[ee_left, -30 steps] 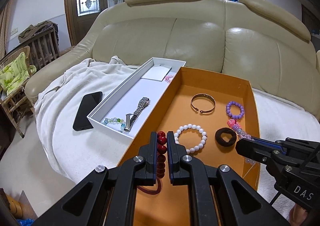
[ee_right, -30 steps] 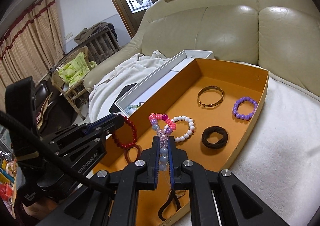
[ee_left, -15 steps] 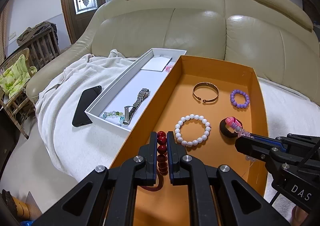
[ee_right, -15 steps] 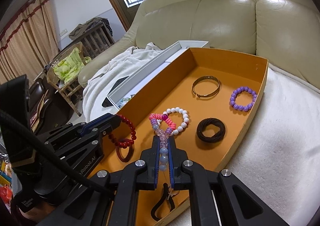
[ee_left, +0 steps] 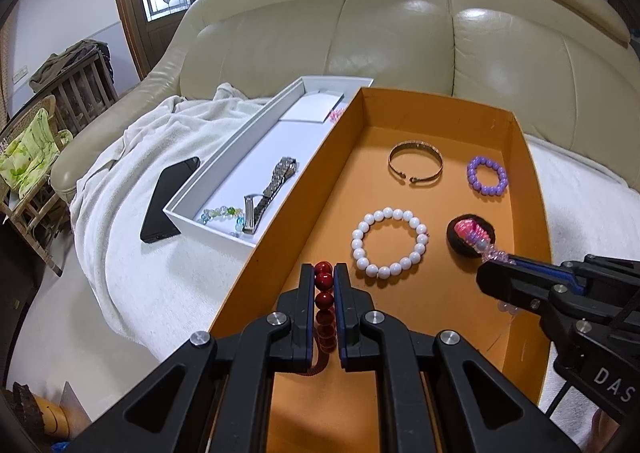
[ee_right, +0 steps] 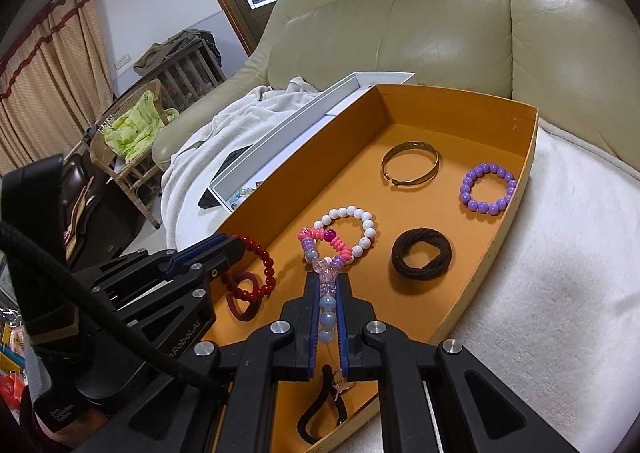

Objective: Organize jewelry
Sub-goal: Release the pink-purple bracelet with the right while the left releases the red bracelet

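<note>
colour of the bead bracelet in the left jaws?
Dark red, glossy round beads: the red bracelet shows best in the right wrist view, pinched by the left gripper.

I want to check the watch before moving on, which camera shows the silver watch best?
The left wrist view. There the silver watch lies in full sight inside the white box, its metal band stretched beside a pale bead bracelet. In the right wrist view the box wall hides the watch; only a few pale beads show.

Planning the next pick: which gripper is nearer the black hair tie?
Right. The right gripper hangs just beside the black hair tie; the left gripper sits across the white bead bracelet.
</note>
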A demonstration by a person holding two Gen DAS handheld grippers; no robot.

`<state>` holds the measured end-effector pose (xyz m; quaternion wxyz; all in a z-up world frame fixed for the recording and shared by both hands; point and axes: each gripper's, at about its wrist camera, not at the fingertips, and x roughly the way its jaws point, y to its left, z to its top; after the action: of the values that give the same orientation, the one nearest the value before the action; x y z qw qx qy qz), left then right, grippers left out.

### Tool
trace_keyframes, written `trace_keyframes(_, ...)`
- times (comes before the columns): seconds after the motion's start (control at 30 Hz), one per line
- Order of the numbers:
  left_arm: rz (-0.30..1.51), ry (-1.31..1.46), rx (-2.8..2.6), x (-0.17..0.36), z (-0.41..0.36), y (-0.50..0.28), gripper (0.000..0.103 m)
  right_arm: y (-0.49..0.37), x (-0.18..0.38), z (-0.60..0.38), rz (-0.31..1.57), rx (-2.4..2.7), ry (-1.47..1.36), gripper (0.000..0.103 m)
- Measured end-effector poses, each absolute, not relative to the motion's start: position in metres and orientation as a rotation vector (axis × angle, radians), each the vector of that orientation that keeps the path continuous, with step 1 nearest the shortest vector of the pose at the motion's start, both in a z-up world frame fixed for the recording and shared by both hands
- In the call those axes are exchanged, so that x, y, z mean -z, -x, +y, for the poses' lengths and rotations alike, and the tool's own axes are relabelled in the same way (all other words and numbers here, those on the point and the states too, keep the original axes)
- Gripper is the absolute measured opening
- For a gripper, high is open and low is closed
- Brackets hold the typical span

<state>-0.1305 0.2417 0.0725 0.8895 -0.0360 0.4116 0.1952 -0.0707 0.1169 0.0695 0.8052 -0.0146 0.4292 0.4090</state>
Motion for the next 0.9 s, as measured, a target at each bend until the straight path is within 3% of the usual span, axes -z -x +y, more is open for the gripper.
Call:
trace_keyframes(0.33, 0.913, 0.081, -0.43, -0.064, 0.246, 0.127, 0.012, 0.063, -0.065, 0.114, 0.969, -0.863, -0.004, 0.009)
trace_keyframes(0.4, 0.912, 0.074, -0.433, -0.065, 0.246, 0.126, 0.018, 0.063, -0.065, 0.113, 0.973, -0.866, -0.011, 0.009)
trace_keyframes(0.47, 0.912, 0.068, -0.448, -0.065, 0.246, 0.126, 0.042, 0.064, -0.066, 0.112, 0.965, -0.863, -0.016, 0.009)
trace_keyframes(0.6, 0.881, 0.055, -0.48, -0.073, 0.245, 0.128, 0.055, 0.064, -0.071, 0.109, 0.953, -0.859, -0.022, 0.01)
trace_keyframes(0.67, 0.868, 0.044, -0.497, -0.078, 0.244, 0.13, 0.067, 0.065, -0.074, 0.106, 0.942, -0.848, -0.012, 0.01)
trace_keyframes(0.9, 0.828, -0.006, -0.576, -0.103, 0.23, 0.144, 0.071, 0.084, -0.095, 0.085, 0.869, -0.798, 0.045, 0.021)
